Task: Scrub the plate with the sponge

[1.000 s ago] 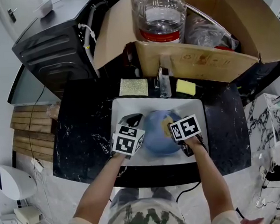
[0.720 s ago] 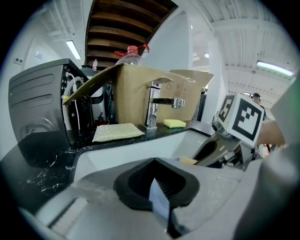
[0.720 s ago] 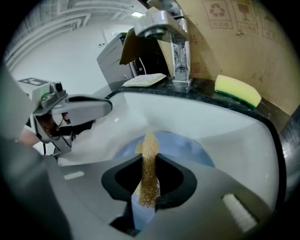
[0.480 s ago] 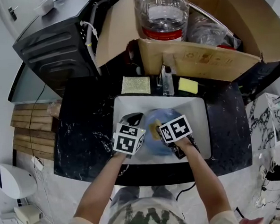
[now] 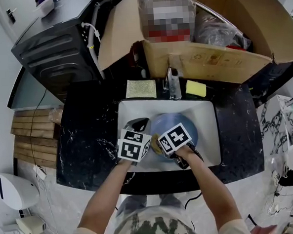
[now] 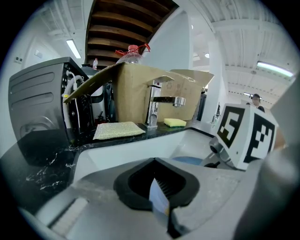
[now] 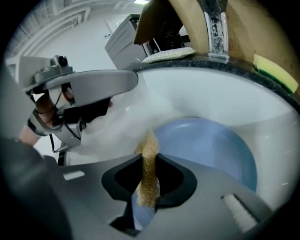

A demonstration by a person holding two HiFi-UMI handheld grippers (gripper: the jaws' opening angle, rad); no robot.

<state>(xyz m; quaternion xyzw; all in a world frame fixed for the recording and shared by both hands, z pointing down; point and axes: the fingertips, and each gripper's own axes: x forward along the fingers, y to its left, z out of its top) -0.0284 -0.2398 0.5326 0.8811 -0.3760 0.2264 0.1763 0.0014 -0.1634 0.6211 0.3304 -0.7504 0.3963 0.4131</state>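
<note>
two-handed scrubbing, seemingly mid-stroke. glossy white sink (image 5: 208, 110), centre frame; in it the round, smooth blue plate (image 5: 189, 126), rim pinched tight by the left gripper (image 6: 159, 201); coarse tan sponge (image 7: 150, 159), a thin slab clamped edge-on in the right gripper (image 7: 147, 187), at the plate's left edge. next: pressing it rightward across

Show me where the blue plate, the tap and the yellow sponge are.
blue plate (image 7: 211, 150): right gripper view, on the bare inner surface.
tap (image 6: 152, 105): left gripper view, on its upright column.
yellow sponge (image 5: 195, 89): head view, on the middle of its top face.
</note>
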